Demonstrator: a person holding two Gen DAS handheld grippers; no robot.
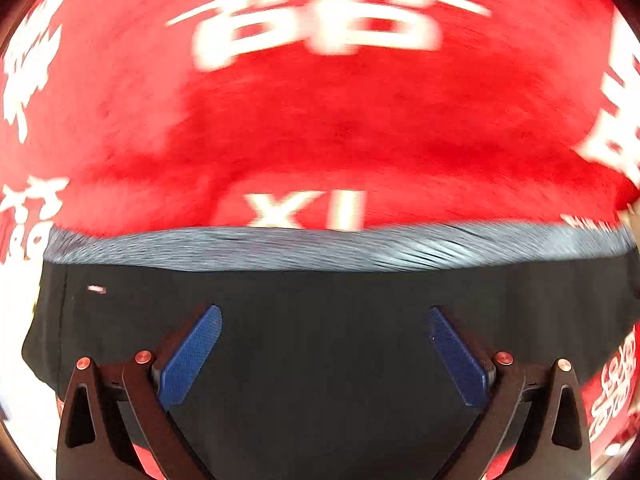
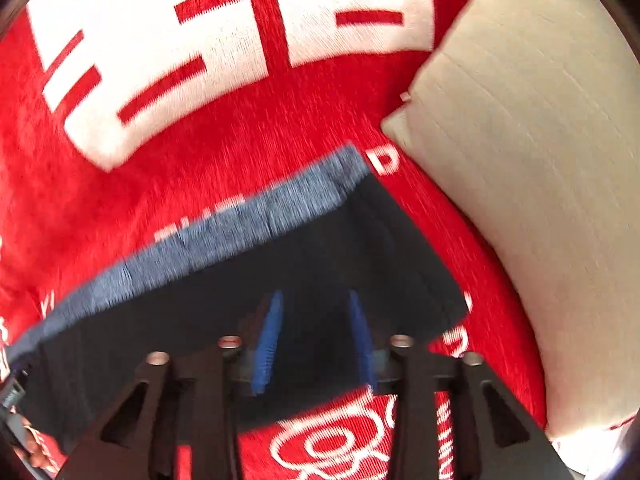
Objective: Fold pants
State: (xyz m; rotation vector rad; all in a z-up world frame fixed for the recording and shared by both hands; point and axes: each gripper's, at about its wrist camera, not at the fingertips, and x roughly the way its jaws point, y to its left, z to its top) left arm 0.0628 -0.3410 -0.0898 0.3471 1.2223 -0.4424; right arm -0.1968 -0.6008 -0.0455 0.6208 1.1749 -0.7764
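Black pants point(image 1: 320, 352) with a grey ribbed waistband point(image 1: 320, 248) lie folded flat on a red blanket. My left gripper point(image 1: 324, 332) hovers over the black cloth, its blue pads point(image 1: 192, 356) wide apart and empty. In the right wrist view the same pants point(image 2: 200, 312) show with the waistband point(image 2: 224, 232) running up to the right. My right gripper point(image 2: 316, 320) is over the pants near their right corner, its blue pads point(image 2: 270, 340) partly apart with nothing between them. Both views are blurred by motion.
The red plush blanket point(image 1: 320, 128) with large white characters covers the surface all around the pants. A beige pillow point(image 2: 540, 160) lies at the right, close to the pants' corner.
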